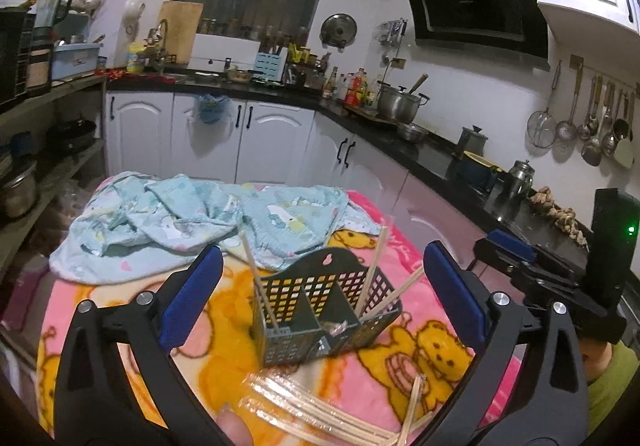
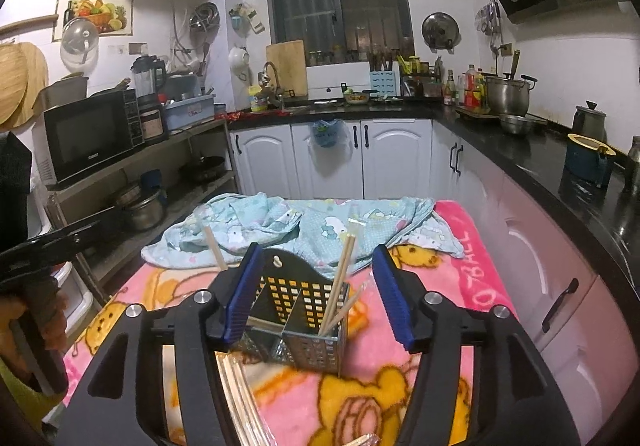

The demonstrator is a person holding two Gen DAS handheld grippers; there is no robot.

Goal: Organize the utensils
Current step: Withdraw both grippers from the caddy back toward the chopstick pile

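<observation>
Left wrist view, nearest first: a bundle of wrapped chopsticks (image 1: 320,414) lies flat on the pink bear blanket (image 1: 400,362), right at the bottom edge between the arms of the left tongs (image 1: 322,296). Those tongs are spread wide with nothing between the blue pads. Just past the bundle sits the dark perforated caddy (image 1: 324,310), two compartments; one chopstick (image 1: 260,286) stands tilted in its left half, and a few more lean out of the right half. Off to the right you can see the right tongs (image 1: 516,258) from the side, hard to read from here.

Right wrist view sorts that out: the right tongs (image 2: 316,294) are also gaping, pads either side of the caddy (image 2: 296,322), not clearly touching it, nothing gripped. Behind the caddy there's a crumpled light-blue cartoon cloth (image 2: 304,230) on the far end of the blanket (image 2: 448,286), then white cabinets (image 2: 384,158) and a black counter (image 2: 540,154).
</observation>
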